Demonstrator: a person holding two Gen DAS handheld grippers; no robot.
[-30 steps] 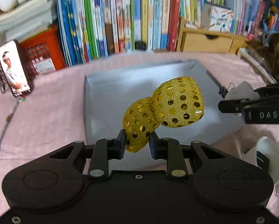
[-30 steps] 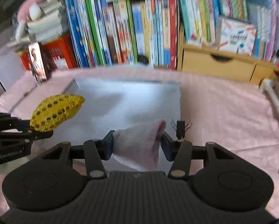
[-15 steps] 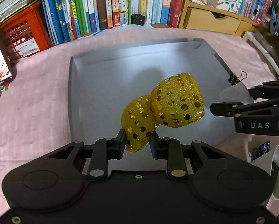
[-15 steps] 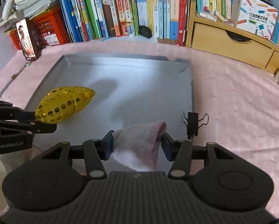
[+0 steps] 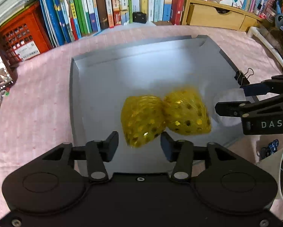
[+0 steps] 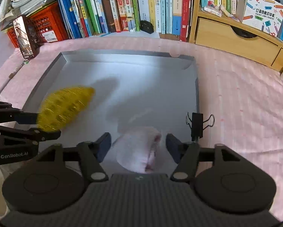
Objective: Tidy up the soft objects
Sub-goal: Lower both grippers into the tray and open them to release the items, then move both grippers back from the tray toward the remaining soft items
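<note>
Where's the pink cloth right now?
In the right wrist view the pink cloth sits between the open right gripper, at the grey tray's near right edge, beside the binder clip.

A home room, likely a child's: packed books (image 6: 122, 7), a wooden drawer unit (image 6: 236, 39), pink cloth-covered tabletop (image 6: 245, 104), stuffed toy (image 5: 282, 21).

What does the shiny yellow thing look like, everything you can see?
The yellow sequined pouch is gold mesh fabric dotted with round shiny sequins, bunched into two puffy lobes. It looks blurred, over the grey tray. The left gripper has just been opening; its fingers stand apart from it on both sides.
</note>
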